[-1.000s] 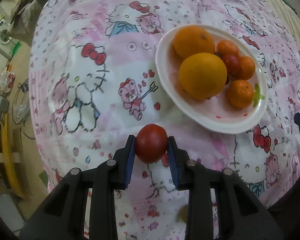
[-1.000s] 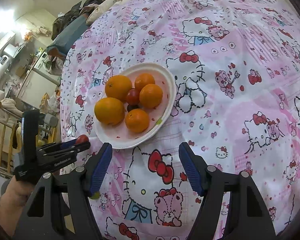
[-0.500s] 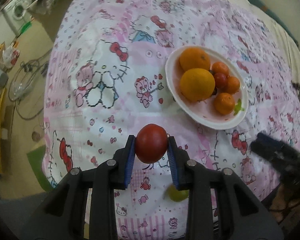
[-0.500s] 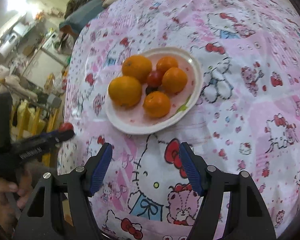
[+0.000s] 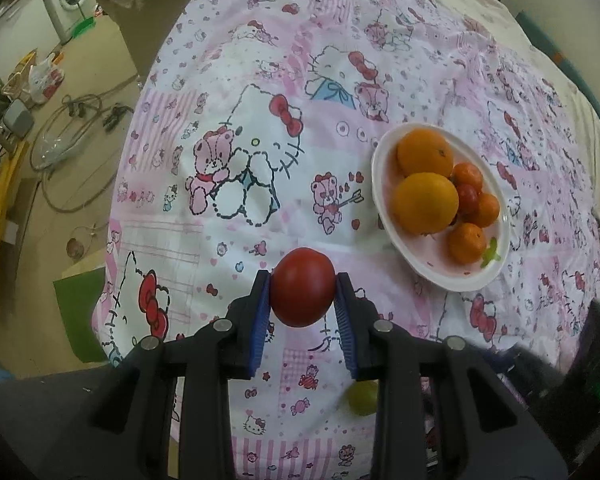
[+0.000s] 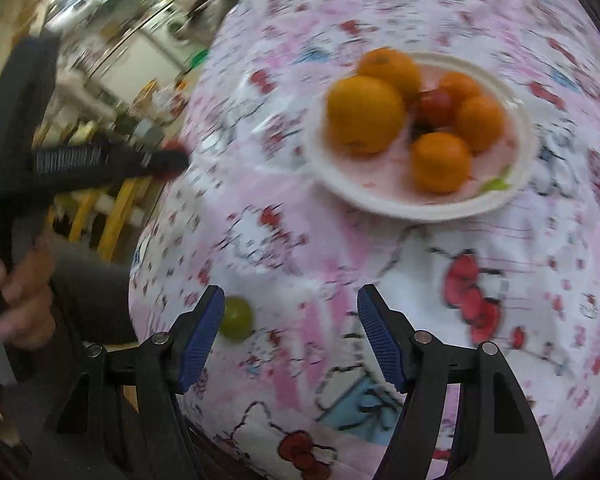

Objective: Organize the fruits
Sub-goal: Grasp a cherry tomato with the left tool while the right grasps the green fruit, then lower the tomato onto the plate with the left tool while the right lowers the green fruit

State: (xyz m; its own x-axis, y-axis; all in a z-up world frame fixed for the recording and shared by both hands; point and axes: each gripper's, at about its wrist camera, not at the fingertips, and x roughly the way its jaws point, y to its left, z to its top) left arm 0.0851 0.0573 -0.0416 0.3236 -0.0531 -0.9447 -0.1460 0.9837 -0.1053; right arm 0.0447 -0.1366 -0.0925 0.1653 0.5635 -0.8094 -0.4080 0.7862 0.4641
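Red round tomato [image 5: 302, 287] gripped in the left claw [image 5: 302, 300], above the near edge of the cartoon-printed pink cloth [image 5: 260, 120].

Blue ribbed pads are pressed against both sides of the tomato, which is held clear of the surface. The right claw [image 6: 291, 334] is spread wide and holds nothing; a small green round fruit [image 6: 236, 318] lies on the cloth just beside its left finger. Farther off, the white oval plate [image 5: 476, 280] is seen with two large oranges [image 5: 425, 202], three small mandarins [image 5: 466, 243] and a small red tomato [image 5: 467, 197] on it.
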